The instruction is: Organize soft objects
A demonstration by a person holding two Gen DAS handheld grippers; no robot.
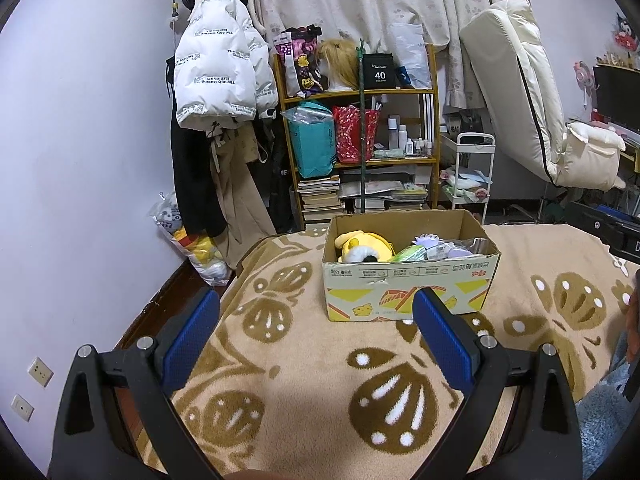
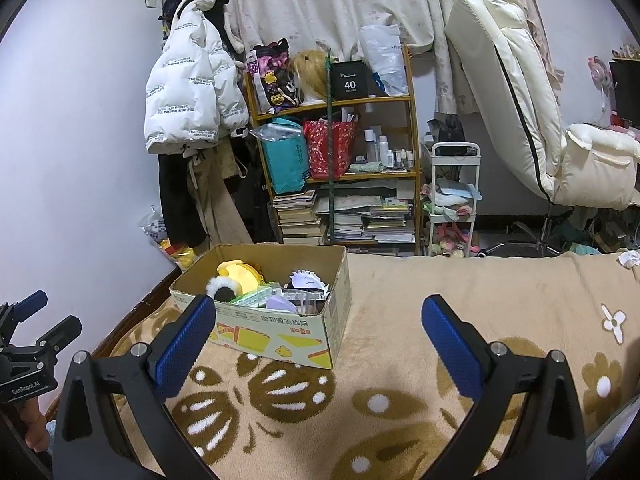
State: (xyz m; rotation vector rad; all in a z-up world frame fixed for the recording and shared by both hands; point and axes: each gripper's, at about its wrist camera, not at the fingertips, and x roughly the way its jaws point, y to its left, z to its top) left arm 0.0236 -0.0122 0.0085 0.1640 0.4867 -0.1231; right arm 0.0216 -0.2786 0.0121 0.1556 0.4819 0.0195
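Nearest, my left gripper (image 1: pixel 316 328) hovers with its blue-padded fingers spread wide and nothing between them, low over the beige fleece blanket with brown butterfly motifs (image 1: pixel 304 392); my right gripper (image 2: pixel 314 334) is likewise spread and empty, held level beside it, so both tools look free to reach; the left tool also shows at the left edge of the right wrist view, gripped by a hand.

Beyond the fingertips, the open brown cardboard box with yellow printed panels (image 1: pixel 408 292) rests on the blanket near the bed's far end, flaps gone, presumably so that soft items drop in from above; inside lie a yellow plush toy with a white-and-black pompom (image 1: pixel 362 246), a green packet and pale lilac plush pieces (image 2: pixel 306 280), filling it only loosely.

No loose soft object shows on the blanket near either gripper; I judge that most collecting is done, though I cannot tell what lies behind me.

Farthest, a wooden shelf stacked with bags and books (image 1: pixel 360 132) stands against the curtain, a white puffer jacket (image 1: pixel 220 64) hanging beside it.
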